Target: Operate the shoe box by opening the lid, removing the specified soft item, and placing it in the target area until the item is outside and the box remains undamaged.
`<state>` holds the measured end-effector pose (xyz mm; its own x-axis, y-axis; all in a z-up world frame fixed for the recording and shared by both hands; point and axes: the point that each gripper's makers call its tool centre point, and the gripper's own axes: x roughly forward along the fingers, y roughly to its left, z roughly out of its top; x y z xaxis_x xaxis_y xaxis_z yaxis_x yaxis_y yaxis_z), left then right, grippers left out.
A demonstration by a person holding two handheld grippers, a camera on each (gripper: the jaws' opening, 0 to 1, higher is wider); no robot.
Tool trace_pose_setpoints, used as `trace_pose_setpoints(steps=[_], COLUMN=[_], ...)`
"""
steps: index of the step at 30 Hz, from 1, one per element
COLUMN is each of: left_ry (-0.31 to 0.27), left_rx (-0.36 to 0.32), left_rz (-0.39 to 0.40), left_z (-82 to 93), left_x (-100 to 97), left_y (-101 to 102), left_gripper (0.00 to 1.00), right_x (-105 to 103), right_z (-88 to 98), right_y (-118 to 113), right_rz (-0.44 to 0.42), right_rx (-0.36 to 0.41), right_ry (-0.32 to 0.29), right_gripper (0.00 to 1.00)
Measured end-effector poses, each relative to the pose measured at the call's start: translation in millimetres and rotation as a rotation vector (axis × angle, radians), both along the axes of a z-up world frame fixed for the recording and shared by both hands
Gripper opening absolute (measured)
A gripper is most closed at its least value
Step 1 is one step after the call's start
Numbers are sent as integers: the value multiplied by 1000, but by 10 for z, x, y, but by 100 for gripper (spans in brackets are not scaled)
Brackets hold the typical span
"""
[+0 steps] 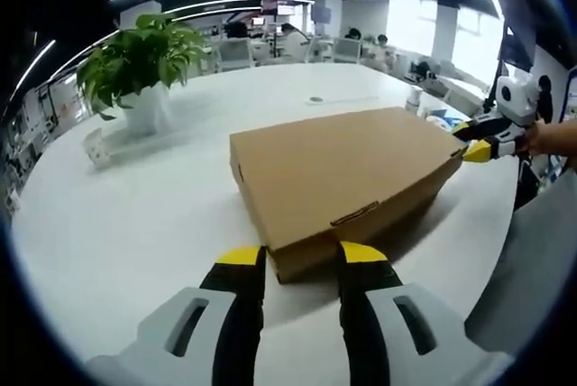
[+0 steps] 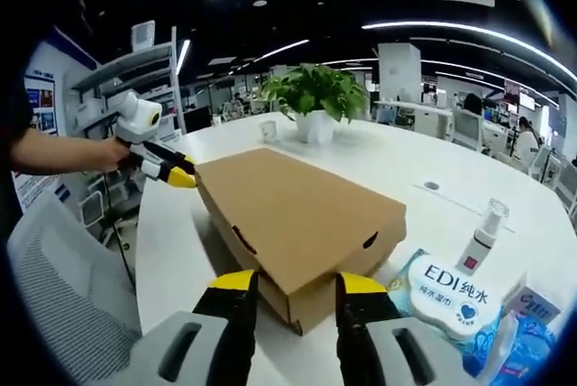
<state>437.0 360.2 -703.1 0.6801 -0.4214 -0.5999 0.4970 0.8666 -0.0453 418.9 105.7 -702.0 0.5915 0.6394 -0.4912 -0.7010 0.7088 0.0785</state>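
Observation:
A closed brown cardboard shoe box lies flat on the white table, its lid down and the tuck slot facing me. My left gripper stands open, its yellow-tipped jaws flanking the box's near corner. At the opposite corner I see my right gripper, held by a hand. In the right gripper view the same box runs away from me, and the right gripper is open with its jaws either side of the near corner. The left gripper touches the far corner. The box's contents are hidden.
A potted green plant and a small white cup stand beyond the box. A wet-wipes pack, a spray bottle and a blue packet lie beside the box. A grey mesh chair sits at the table's edge.

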Motion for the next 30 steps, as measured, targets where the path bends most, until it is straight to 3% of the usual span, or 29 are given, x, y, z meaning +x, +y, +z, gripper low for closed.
trace_pose_setpoints(steps=[17, 30], left_ry=[17, 10], left_rx=[19, 12], left_rz=[4, 8], left_z=[-112, -115], left_x=[10, 104], left_y=[3, 0], left_gripper=[28, 28], right_x=[-5, 77], right_z=[-111, -123], right_y=[4, -8], right_rz=[15, 9], right_rx=[-65, -72], right_ry=[-21, -30], right_gripper=[30, 30])
